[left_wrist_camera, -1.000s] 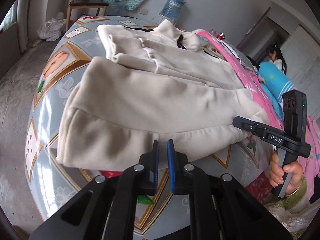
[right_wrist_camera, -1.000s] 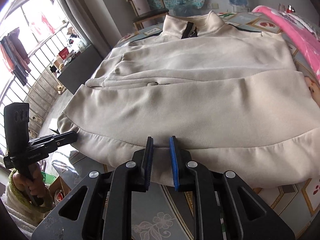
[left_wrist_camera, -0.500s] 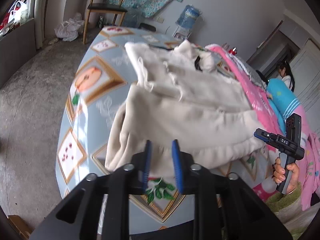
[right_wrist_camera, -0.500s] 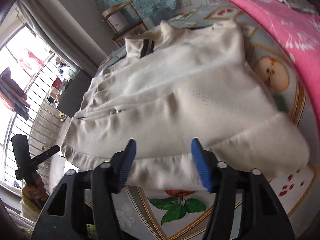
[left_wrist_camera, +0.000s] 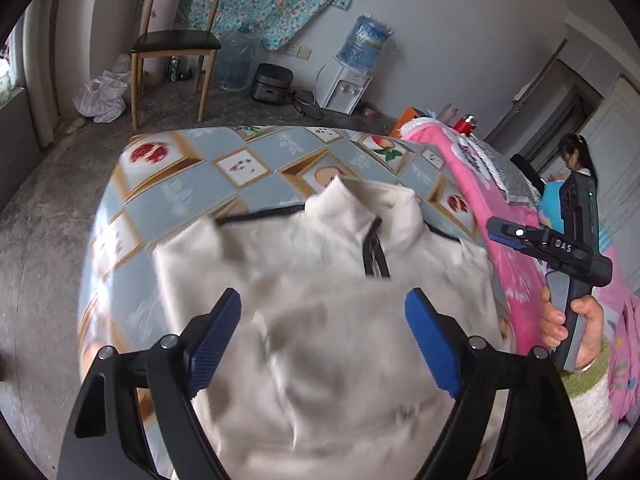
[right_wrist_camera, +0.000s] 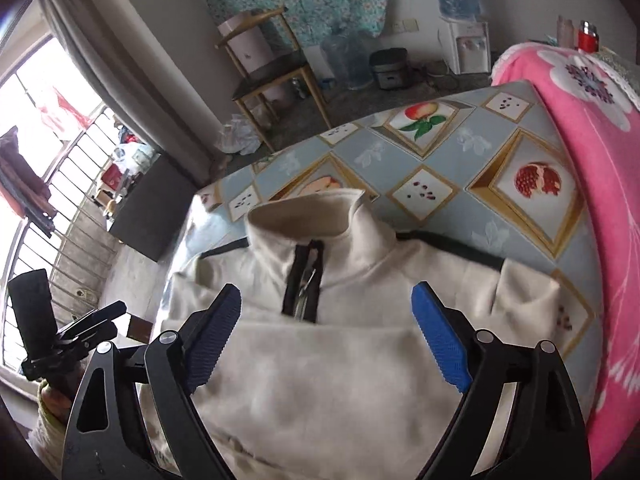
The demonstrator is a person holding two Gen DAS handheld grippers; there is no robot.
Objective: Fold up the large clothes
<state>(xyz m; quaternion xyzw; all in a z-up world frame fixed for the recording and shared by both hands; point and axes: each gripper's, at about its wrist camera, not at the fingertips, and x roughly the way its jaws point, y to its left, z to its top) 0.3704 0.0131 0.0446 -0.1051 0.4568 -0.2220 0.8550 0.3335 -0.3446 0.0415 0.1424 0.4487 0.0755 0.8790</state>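
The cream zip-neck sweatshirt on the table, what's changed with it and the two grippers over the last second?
Both grippers carried the bottom hem of the cream zip-neck sweatshirt up toward its collar, folding it in half, then let go. The left gripper and right gripper now have their jaws opening, pads clear of the cloth. The fruit-print tablecloth and pink floral blanket stayed put.

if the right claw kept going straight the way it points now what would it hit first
Most likely the folded-up lower part of the cream zip-neck sweatshirt, just below its zipper. The right claw is opening with nothing gripped; depth is uncertain.
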